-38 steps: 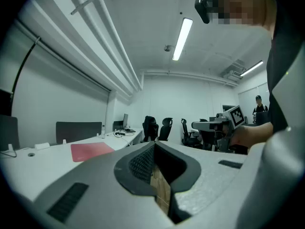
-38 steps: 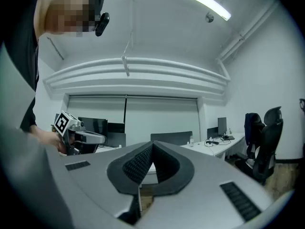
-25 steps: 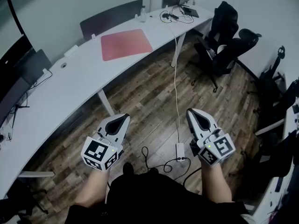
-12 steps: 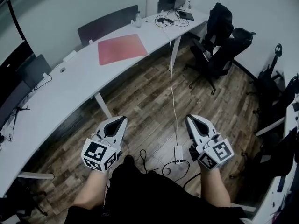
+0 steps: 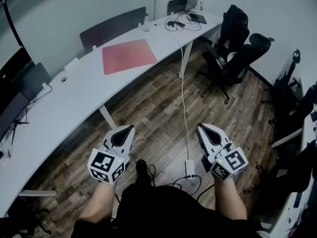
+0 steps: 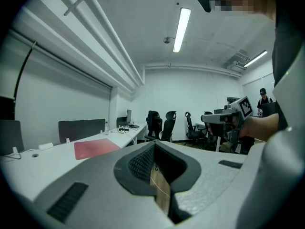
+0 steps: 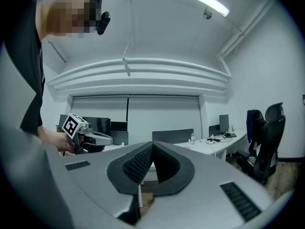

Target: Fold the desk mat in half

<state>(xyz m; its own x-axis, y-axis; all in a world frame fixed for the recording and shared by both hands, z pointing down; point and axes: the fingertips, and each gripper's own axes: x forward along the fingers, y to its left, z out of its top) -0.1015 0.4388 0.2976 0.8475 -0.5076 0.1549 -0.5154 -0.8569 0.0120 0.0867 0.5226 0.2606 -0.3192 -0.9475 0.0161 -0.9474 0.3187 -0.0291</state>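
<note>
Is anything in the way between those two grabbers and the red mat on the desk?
Nothing visible blocks them. The left gripper and right gripper, both shut and empty, hang over wooden floor, apart from the white desk where the red desk mat lies bare. A white cable hangs off the desk right of the mat.

Bare wood floor (image 5: 148,108) leads to the white desk (image 5: 74,98); office chairs (image 5: 237,58) crowd the right.

The desk (image 5: 74,95) runs off the left edge (its far-end clutter (image 5: 174,22) perhaps cables).
</note>
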